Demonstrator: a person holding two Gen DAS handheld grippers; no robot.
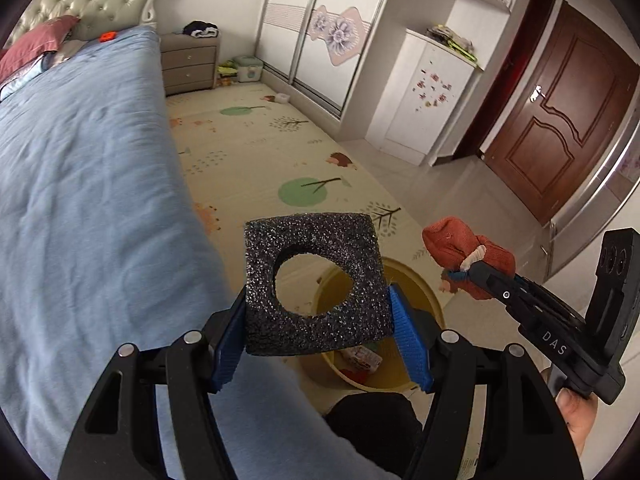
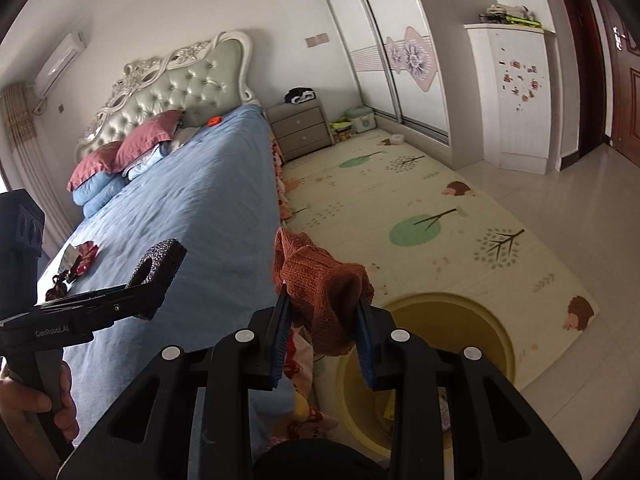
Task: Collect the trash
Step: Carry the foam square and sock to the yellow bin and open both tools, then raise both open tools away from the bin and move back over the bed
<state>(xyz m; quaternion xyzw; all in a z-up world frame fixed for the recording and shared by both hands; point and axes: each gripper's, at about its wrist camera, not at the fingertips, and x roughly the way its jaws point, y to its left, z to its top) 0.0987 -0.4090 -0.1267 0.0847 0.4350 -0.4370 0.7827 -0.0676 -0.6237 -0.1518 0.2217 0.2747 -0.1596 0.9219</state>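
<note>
From our left wrist camera, we see our left gripper (image 1: 318, 322) pinching a black square foam block with a round hole (image 1: 316, 284) between its blue pads. The block sits right between the two fingers and sticks out past them. Below it, on the floor mat beside the blue bed (image 1: 88, 184), stands a round yellow plastic bin (image 1: 424, 292). Some bits of trash already lie at the bottom of the bin, so part of the job looks done. Our right gripper (image 1: 468, 274) is off to the right, holding a small orange knitted sock (image 1: 466, 252) up in the air, near the bin but a bit to its side.

From our right wrist camera, we see the right gripper (image 2: 322, 304) squeezing the orange sock (image 2: 320, 284) in the middle of its fingers. The yellow bin (image 2: 496, 328) is open just below and to the right. The left gripper (image 2: 138, 294) holds the foam block (image 2: 158, 262) over the bed's edge. On the bed (image 2: 192, 200) we spot red crumpled wrappers (image 2: 84, 254) not yet picked up. We think both things need dropping in, and then the wrappers are left.
</note>
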